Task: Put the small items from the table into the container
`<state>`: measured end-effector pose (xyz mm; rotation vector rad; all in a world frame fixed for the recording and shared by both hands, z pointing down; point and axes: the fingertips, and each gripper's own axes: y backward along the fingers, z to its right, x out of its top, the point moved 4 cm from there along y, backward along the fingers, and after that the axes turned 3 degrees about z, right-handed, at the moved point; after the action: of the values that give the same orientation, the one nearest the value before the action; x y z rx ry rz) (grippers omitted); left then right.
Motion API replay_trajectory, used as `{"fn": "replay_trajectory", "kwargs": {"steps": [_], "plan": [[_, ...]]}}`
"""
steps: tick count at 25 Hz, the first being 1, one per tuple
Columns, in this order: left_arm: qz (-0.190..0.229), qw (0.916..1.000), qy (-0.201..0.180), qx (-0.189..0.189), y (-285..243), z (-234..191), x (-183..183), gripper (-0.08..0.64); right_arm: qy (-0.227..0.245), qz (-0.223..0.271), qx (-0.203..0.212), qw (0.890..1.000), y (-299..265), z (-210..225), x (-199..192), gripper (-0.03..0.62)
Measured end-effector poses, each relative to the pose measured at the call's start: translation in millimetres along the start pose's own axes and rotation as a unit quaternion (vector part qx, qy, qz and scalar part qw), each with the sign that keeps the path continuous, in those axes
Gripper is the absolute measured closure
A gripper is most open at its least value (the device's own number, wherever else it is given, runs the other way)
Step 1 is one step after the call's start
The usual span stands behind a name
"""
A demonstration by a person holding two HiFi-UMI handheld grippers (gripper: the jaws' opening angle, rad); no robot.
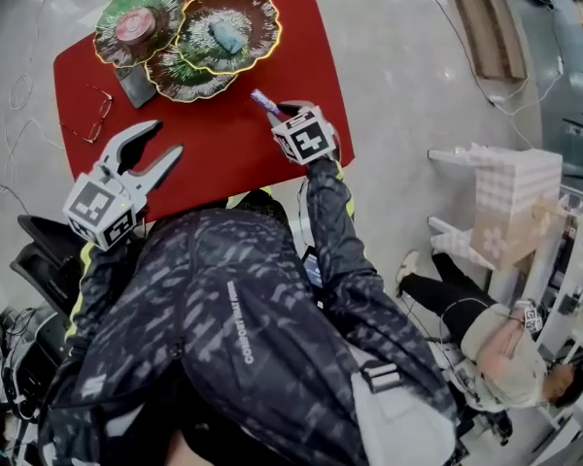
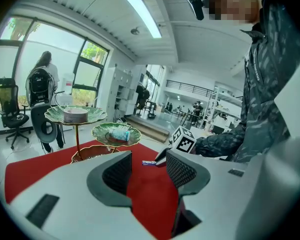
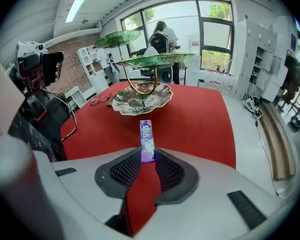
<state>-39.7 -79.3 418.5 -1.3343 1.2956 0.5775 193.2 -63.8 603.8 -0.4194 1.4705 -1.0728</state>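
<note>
A three-tier stand of green leaf-shaped plates with gold rims stands at the far end of the red rectangular table (image 1: 223,153). The highest plate (image 1: 105,39) carries a round pinkish-white tin (image 1: 136,25). The middle plate (image 1: 262,13) holds a small pale teal packet (image 1: 225,35) lying on its side. The lowest plate (image 1: 187,83) sits close over the tabletop. Most of it is covered by the upper tiers in the head view, so its contents cannot be fully told, though the part facing the right gripper view shows only its silvery-green ribbed surface (image 3: 140,100).

The narrow purple sweet wrapper (image 3: 146,139), a flat stick with white print and a paler patch near its rear end, is pinched at that rear end between the mesh pads of the right gripper (image 3: 147,156). It juts straight forward from the jaws towards the stand, held out over the red cloth short of the lowest plate. In the head view, the wrapper (image 1: 264,100) pokes out ahead of the right gripper (image 1: 277,108).

The left gripper (image 2: 149,166) has its jaws spread with only red tabletop between them. In the head view it (image 1: 167,137) hangs over the near left part of the table. A pair of thin-framed spectacles (image 1: 92,115) lies near the table's left edge.
</note>
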Motion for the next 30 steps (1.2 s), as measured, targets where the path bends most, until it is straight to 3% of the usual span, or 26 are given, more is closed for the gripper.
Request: {"fn": "replay_trajectory", "kwargs": {"steps": [12, 30], "plan": [[0.041, 0.9992, 0.005, 0.001, -3.3, -1.4, 11.0, 0.344, 0.004, 0.032, 0.021, 0.999, 44.8, -16.9, 41.7, 0.496], [0.073, 0.9971, 0.02, 0.008, 6.4, -16.7, 11.7, 0.344, 0.047, 0.044, 0.029, 0.997, 78.1, -41.4, 88.7, 0.496]]}}
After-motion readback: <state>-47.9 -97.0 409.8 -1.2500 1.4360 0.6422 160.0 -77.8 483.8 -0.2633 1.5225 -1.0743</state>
